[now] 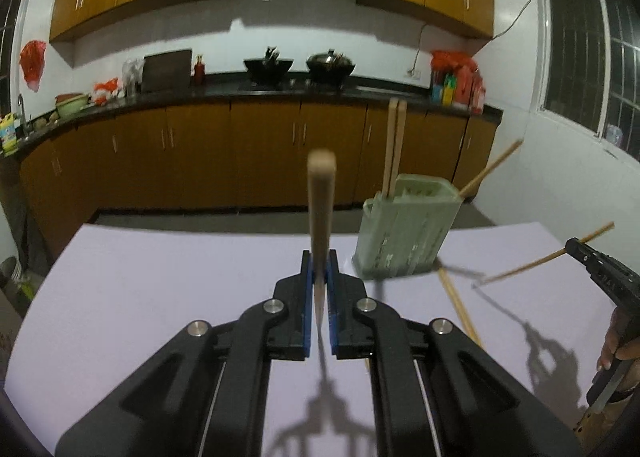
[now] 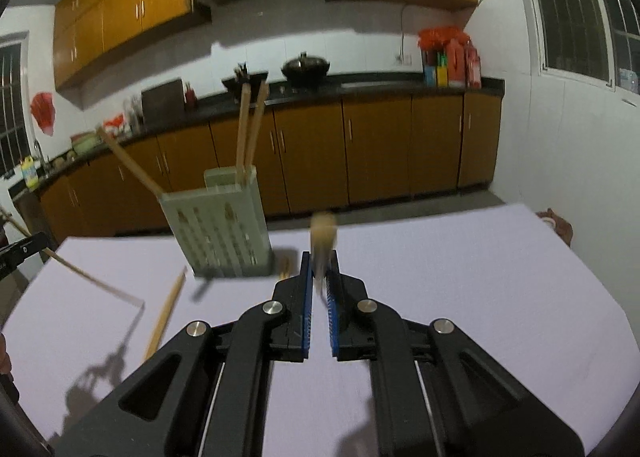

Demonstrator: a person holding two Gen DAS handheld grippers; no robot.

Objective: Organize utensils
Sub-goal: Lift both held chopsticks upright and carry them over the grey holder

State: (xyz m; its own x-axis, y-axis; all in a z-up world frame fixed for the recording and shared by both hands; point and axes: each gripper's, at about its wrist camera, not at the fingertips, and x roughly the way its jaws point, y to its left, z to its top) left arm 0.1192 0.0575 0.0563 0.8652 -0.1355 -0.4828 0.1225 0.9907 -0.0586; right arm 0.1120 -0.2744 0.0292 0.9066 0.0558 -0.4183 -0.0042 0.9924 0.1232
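Note:
In the left wrist view my left gripper point(image 1: 320, 269) is shut on a wooden chopstick point(image 1: 320, 209) that sticks up and forward, above the pale table point(image 1: 160, 297). A green slotted holder point(image 1: 404, 229) stands just right of it with two upright chopsticks point(image 1: 394, 145) and one leaning chopstick point(image 1: 492, 167). My right gripper point(image 1: 580, 249) at the right edge holds another chopstick point(image 1: 540, 261). In the right wrist view my right gripper point(image 2: 320, 269) is shut on a blurred chopstick point(image 2: 323, 241). The holder point(image 2: 218, 233) is to its left, and the left gripper point(image 2: 24, 249) is at the far left.
A loose chopstick point(image 1: 460, 305) lies on the table in front of the holder, also seen as the loose chopstick point(image 2: 166, 317). A person's hand point(image 1: 616, 345) grips the right tool. Beyond the table's far edge are floor, brown cabinets point(image 1: 260, 157) and a dark counter with woks.

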